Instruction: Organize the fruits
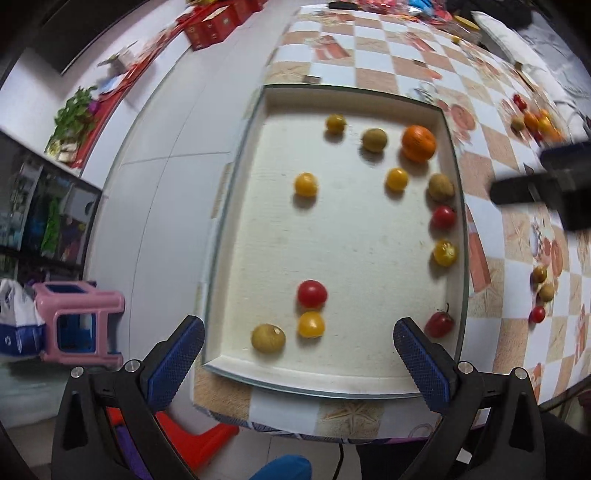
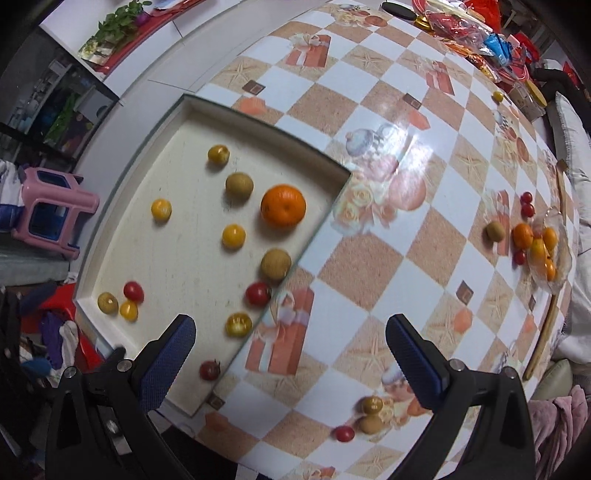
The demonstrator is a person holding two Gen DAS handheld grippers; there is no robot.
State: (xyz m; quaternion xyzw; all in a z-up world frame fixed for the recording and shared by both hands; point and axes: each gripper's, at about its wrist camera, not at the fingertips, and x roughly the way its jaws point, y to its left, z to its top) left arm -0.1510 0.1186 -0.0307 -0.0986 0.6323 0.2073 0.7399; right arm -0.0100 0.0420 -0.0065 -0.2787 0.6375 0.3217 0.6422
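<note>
A white tray (image 1: pixel 369 380) lies on the checkered table and holds several fruits: an orange (image 1: pixel 418 143), red and yellow cherry tomatoes and brownish round fruits. My left gripper (image 1: pixel 299 341) hangs open above the tray's near end, over a brown fruit (image 1: pixel 268 337) and a yellow tomato (image 1: pixel 311 324), touching neither. My right gripper (image 2: pixel 290 341) is open over the tray's right edge (image 2: pixel 295 258) with nothing between its fingers. Three small fruits (image 2: pixel 369 413) lie loose on the table near its right finger. A glass dish (image 2: pixel 554 254) with oranges stands at the far right.
A pink stool (image 1: pixel 79 317) stands on the floor left of the table. Red packets and clutter (image 2: pixel 476 29) crowd the table's far end. A loose brown fruit (image 2: pixel 495 230) and red tomatoes (image 2: pixel 527 205) lie beside the glass dish.
</note>
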